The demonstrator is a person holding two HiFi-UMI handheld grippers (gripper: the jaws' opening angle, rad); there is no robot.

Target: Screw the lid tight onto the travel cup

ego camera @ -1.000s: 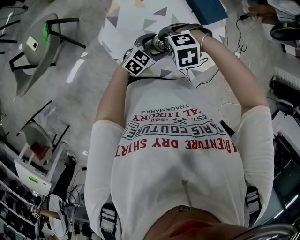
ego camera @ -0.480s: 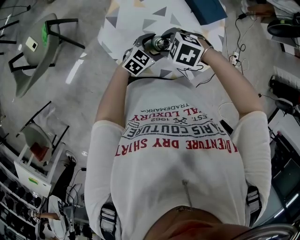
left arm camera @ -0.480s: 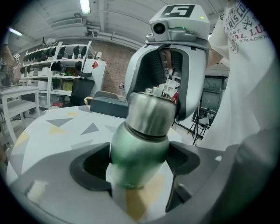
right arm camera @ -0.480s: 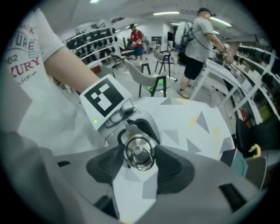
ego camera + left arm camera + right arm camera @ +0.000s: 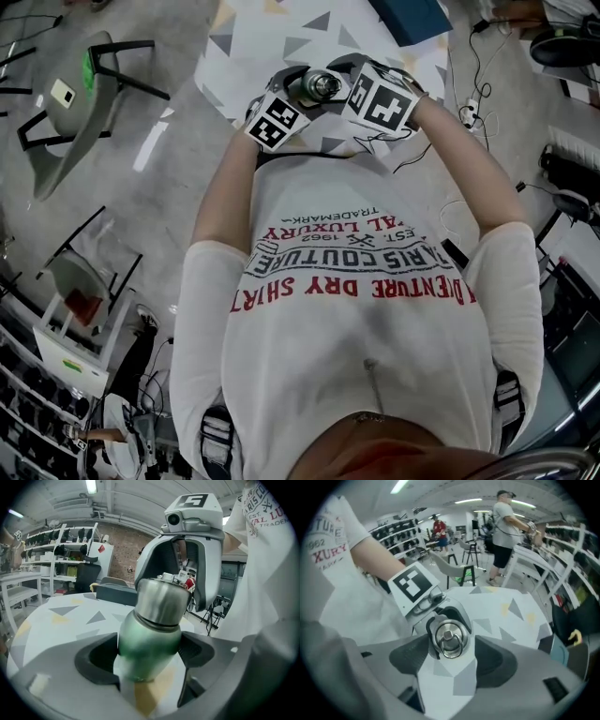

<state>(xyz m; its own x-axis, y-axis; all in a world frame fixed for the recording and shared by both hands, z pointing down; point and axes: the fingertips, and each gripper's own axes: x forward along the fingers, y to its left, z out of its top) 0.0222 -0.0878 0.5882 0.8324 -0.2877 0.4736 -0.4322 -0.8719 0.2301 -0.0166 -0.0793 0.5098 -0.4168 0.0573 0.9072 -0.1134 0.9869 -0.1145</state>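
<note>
Left gripper: clamped on the body of the green metal travel cup.
Lid: round steel lid with ring, sits on cup mouth.
Right gripper: jaws just been opening, straddle lid, not gripping it.
Place: held above white triangle-patterned table, near its edge.

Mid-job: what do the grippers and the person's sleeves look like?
The left gripper and right gripper are light grey shells with dark pads, each topped by a white cube of black square markers. The short sleeves are white. The right jaws have just been opening, the lid between them.
</note>
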